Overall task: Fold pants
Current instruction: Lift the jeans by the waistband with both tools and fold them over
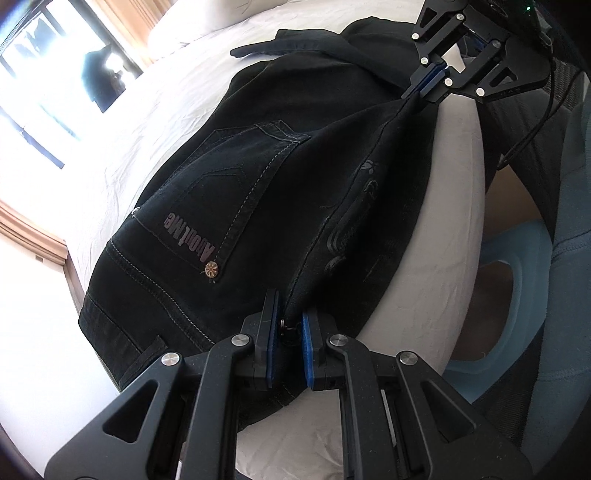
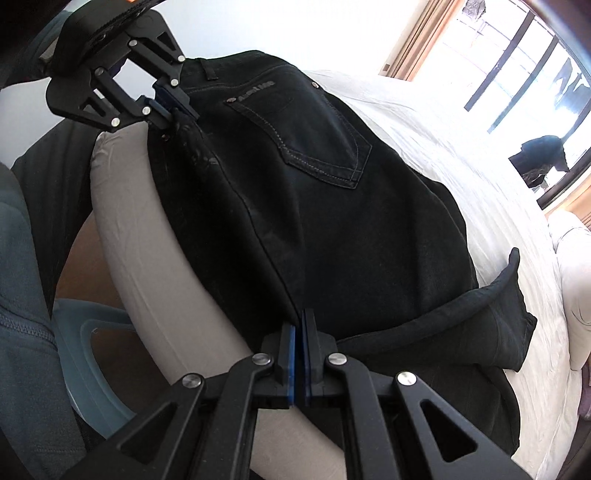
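Black jeans [image 1: 280,177] lie on a white bed, back pocket up, folded lengthwise along the near edge. My left gripper [image 1: 290,325] is shut on the waistband end of that folded edge. My right gripper [image 1: 424,86] is shut on the same edge farther down the leg. In the right wrist view my right gripper [image 2: 298,332] pinches the jeans [image 2: 332,206], and the left gripper [image 2: 171,105] grips the waistband at the far end. The edge runs taut and raised between them. A loose leg end [image 2: 506,314] lies folded back on the right.
The white bed sheet [image 1: 155,122] stretches away to pillows [image 1: 192,33] and a bright window [image 1: 55,74]. The bed's near edge [image 2: 147,236] is rounded. A pale blue stool [image 1: 517,288] and the person's blue clothing [image 2: 22,332] are beside the bed.
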Tool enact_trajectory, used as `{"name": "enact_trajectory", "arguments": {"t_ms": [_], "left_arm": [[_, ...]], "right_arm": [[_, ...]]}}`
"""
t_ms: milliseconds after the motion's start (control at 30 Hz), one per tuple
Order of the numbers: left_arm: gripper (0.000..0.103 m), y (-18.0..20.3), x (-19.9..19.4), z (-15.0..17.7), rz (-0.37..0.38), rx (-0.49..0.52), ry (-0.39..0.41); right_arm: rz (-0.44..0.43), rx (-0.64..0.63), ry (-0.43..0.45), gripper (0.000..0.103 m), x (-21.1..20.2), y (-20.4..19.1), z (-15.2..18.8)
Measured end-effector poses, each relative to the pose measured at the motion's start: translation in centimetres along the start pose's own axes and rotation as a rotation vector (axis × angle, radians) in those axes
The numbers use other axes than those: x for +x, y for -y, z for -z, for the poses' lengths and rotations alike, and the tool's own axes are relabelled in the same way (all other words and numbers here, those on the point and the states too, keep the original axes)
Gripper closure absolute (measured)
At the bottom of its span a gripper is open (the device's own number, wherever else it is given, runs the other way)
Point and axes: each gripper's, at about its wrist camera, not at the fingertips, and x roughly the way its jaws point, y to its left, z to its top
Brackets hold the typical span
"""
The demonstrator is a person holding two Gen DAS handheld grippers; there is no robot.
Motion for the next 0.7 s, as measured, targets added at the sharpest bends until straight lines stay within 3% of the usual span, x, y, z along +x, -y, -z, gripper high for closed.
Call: {"name": "enact_trajectory", "arguments": {"t_ms": [700], "left_arm": [[0.093, -0.4, 0.2, 2.1, 0.001, 0.038, 0.007]], "right_arm": [[0.005, 0.006, -0.031, 0.099, -0.8, -1.5, 1.8]]}}
